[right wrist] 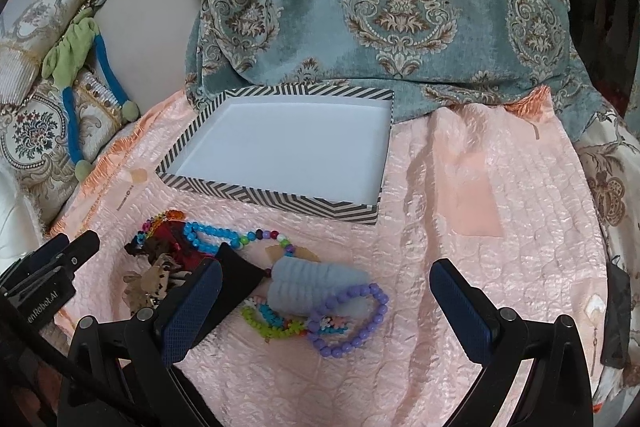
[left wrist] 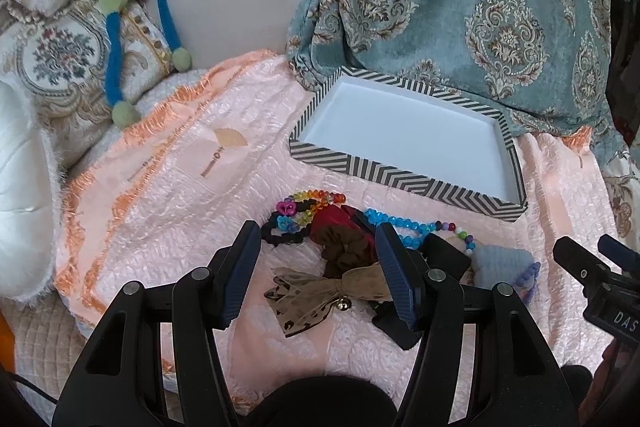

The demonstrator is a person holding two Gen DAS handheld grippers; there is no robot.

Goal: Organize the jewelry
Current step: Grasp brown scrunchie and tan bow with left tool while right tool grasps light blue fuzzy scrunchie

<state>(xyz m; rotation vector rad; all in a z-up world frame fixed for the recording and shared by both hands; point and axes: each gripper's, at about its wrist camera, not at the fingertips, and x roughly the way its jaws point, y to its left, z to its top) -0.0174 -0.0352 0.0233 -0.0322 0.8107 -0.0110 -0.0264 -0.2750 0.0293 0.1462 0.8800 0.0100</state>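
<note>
Both hand-held grippers wide open and empty, left hand-held gripper (left wrist: 316, 267) over tan bow (left wrist: 320, 291), right hand-held gripper (right wrist: 326, 311) over purple bracelet (right wrist: 352, 323), striped box (right wrist: 280, 151) beyond

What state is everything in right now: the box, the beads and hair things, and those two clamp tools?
Striped box: lidless, nothing inside.
Blue bead string: lying on the pink cloth, outside the box.
Purple bead bracelet: on the cloth, loose.
Tan bow: flat on the cloth, not gripped.
Left gripper: fingers open, holding nothing.
Right gripper: fingers open, holding nothing.
</note>
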